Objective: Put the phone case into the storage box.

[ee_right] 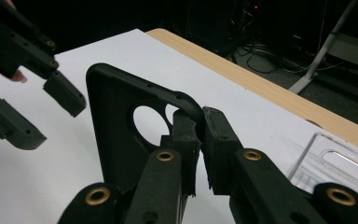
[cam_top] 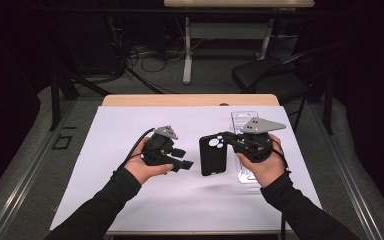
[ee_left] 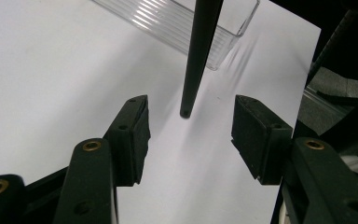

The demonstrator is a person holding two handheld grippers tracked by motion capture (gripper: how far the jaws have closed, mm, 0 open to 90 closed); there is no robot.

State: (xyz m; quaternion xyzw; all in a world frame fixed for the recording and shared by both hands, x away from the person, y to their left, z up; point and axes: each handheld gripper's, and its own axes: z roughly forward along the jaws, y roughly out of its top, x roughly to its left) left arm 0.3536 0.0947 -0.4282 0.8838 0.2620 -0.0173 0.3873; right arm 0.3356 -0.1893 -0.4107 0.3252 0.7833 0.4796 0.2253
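Observation:
A black phone case [cam_top: 211, 155] with a round camera hole is held upright over the white sheet [cam_top: 130, 200]. My right gripper [cam_top: 228, 140] is shut on its top edge near that hole; in the right gripper view the pads [ee_right: 214, 135] pinch the case's rim [ee_right: 116, 121]. My left gripper [cam_top: 182, 158] is just left of the case, open and empty. In the left gripper view the case [ee_left: 200, 46] appears edge-on as a thin dark bar, its lower corner ahead of the gap of my left gripper [ee_left: 189, 105], touching neither pad. The left gripper [ee_right: 46, 112] is also at the left of the right gripper view.
A clear plastic package tray [cam_top: 244, 122] lies on the sheet behind and under my right hand, also in the left gripper view [ee_left: 168, 23] and the right gripper view [ee_right: 335, 163]. The wooden table edge [cam_top: 190, 100] runs along the far side. A chair [cam_top: 265, 75] stands beyond.

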